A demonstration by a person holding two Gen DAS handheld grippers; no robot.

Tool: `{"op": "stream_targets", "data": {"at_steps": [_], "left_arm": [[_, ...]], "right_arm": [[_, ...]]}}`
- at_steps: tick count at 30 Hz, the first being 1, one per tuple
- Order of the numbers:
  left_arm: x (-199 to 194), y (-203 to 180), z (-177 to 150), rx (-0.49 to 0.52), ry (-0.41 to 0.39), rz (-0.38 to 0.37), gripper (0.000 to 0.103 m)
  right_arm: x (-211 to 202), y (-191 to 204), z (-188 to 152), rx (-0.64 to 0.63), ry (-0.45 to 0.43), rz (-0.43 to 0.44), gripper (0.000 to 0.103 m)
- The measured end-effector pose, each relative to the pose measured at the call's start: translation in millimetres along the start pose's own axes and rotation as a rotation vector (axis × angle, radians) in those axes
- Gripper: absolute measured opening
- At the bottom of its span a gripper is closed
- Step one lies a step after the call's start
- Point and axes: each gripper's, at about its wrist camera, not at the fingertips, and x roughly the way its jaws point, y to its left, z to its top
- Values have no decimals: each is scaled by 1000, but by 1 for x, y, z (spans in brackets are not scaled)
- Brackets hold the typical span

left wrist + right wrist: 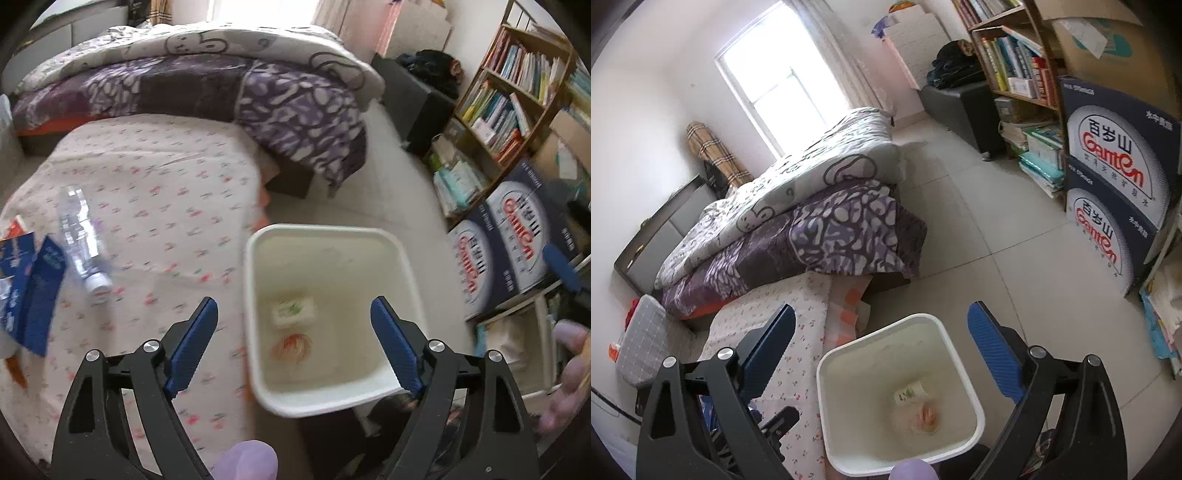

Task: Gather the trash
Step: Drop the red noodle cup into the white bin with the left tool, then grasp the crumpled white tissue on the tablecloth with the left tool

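A white square trash bin [258,332] stands on the floor beside the bed; a small white carton [293,314] and an orange wrapper [291,347] lie inside. My left gripper [293,339] is open and empty above the bin's left rim. A clear empty plastic bottle [83,240] and a blue carton [31,291] lie on the floral bedsheet to its left. In the right wrist view my right gripper [882,350] is open and empty above the same bin [827,398], with the carton [910,393] and wrapper [927,415] inside.
A purple and white duvet [207,85] is heaped at the far end of the bed. A bookshelf [517,85] and stacked water boxes [1115,177] line the right wall. A dark ottoman [964,103] stands past the tiled floor [979,251].
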Motion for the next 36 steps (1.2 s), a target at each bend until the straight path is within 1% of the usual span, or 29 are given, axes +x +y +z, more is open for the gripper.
{"op": "stream_targets", "data": {"at_steps": [5, 6, 10, 15, 17, 20, 23, 25, 26, 27, 28, 29, 30, 32, 36], "left_arm": [[-4, 31, -20, 17, 41, 99, 84], [-5, 41, -26, 23, 59, 132, 84], [-7, 77, -43, 11, 120, 192, 85], [-3, 121, -67, -52, 207, 232, 85], [0, 137, -78, -88, 234, 247, 85], [6, 151, -90, -119, 257, 252, 84], [10, 155, -99, -115, 277, 238, 77], [12, 153, -103, -98, 284, 226, 62], [12, 152, -104, -90, 285, 228, 61], [9, 150, -106, -71, 268, 240, 55], [8, 151, -107, -66, 261, 237, 44], [4, 152, -108, -66, 253, 222, 38], [2, 155, -108, -74, 247, 208, 36], [-6, 160, -111, -83, 229, 207, 36], [-46, 179, -118, -106, 143, 214, 35]], "right_arm": [[8, 22, -12, -64, 48, 28, 95], [9, 28, -15, -81, 59, 32, 95], [14, 49, -26, -129, 94, 54, 95], [22, 77, -43, -216, 136, 62, 96], [29, 89, -53, -261, 165, 56, 96], [40, 103, -66, -314, 208, 44, 96], [52, 114, -80, -352, 258, 30, 96], [60, 121, -87, -368, 282, 22, 96], [62, 124, -91, -375, 287, 19, 96], [64, 128, -94, -382, 293, 19, 96], [67, 132, -97, -385, 302, 20, 96], [69, 134, -100, -386, 310, 22, 96], [73, 138, -104, -384, 327, 26, 96], [79, 144, -111, -385, 350, 29, 96], [92, 165, -129, -417, 385, 28, 96]]}}
